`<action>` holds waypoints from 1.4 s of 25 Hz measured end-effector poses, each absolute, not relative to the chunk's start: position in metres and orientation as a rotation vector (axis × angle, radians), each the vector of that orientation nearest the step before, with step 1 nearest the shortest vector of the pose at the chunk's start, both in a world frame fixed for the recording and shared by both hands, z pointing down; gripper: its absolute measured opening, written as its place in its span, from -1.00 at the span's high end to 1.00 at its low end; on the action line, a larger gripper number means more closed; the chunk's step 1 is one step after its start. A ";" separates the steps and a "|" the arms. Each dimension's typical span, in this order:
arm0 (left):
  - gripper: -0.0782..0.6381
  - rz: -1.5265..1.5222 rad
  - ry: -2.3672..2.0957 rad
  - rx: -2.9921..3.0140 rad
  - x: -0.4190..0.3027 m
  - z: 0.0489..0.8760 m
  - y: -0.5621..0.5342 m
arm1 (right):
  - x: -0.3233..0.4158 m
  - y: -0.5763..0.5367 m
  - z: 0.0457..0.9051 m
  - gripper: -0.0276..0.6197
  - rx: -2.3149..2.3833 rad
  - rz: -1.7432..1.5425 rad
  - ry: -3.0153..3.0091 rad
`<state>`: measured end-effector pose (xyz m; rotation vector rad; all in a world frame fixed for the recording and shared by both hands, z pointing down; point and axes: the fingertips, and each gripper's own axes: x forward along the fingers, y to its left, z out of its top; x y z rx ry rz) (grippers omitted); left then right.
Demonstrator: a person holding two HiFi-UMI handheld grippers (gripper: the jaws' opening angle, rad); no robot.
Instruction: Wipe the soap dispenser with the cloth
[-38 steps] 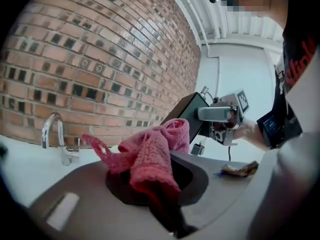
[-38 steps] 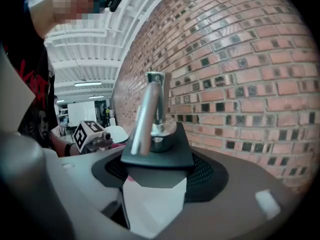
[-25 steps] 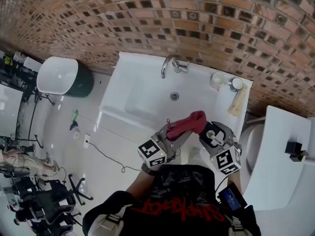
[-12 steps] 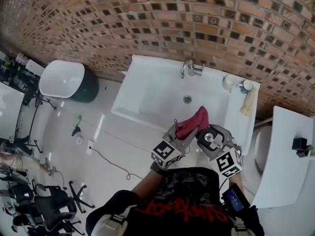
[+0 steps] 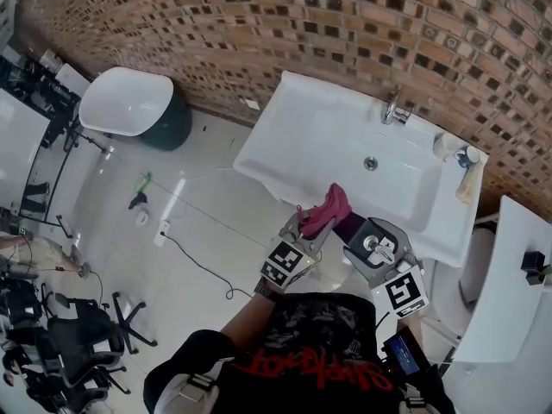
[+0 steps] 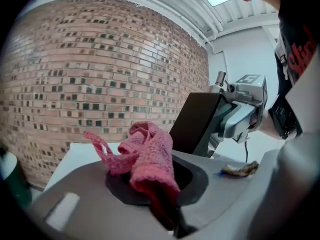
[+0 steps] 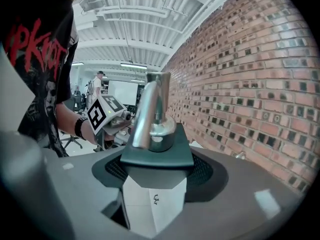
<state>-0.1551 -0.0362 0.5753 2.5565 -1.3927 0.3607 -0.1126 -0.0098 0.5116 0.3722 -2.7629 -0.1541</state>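
Note:
A pink knitted cloth point(image 6: 150, 156) bunches out of my left gripper point(image 6: 156, 186), whose jaws are shut on it. In the head view the cloth point(image 5: 327, 209) sticks up from the left gripper point(image 5: 309, 228), close beside the soap dispenser point(image 5: 355, 228). The dispenser point(image 7: 156, 149) has a white body, a dark square top and a chrome pump. My right gripper point(image 7: 155, 189) is shut on its body. In the head view the right gripper point(image 5: 364, 236) is level with the left one, in front of the sink. The left gripper view shows the dispenser point(image 6: 197, 124) to the right, behind the cloth.
A white sink point(image 5: 319, 132) with a chrome tap point(image 5: 395, 110) stands against the brick wall. A cup point(image 5: 444, 143) and a beige item point(image 5: 468, 184) are at its right end. A white bin point(image 5: 129, 103) is on the left, a cable point(image 5: 198, 264) on the floor, a white counter point(image 5: 509, 274) on the right.
Both grippers, still holding the cloth and the dispenser, have drawn back from the sink's front edge. The sink has shifted right and further off in the head view.

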 end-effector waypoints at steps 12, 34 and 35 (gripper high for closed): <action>0.63 0.071 -1.532 2.479 -0.252 0.550 -0.019 | -0.177 -0.024 0.533 -0.02 0.286 -0.123 -2.633; 0.63 0.305 -1.684 2.226 -0.374 0.627 -0.175 | -0.301 -0.191 0.566 -0.02 0.101 -0.048 -2.703; 0.63 0.285 -1.708 2.219 -0.383 0.624 -0.173 | -0.306 -0.196 0.572 -0.02 0.099 -0.036 -2.697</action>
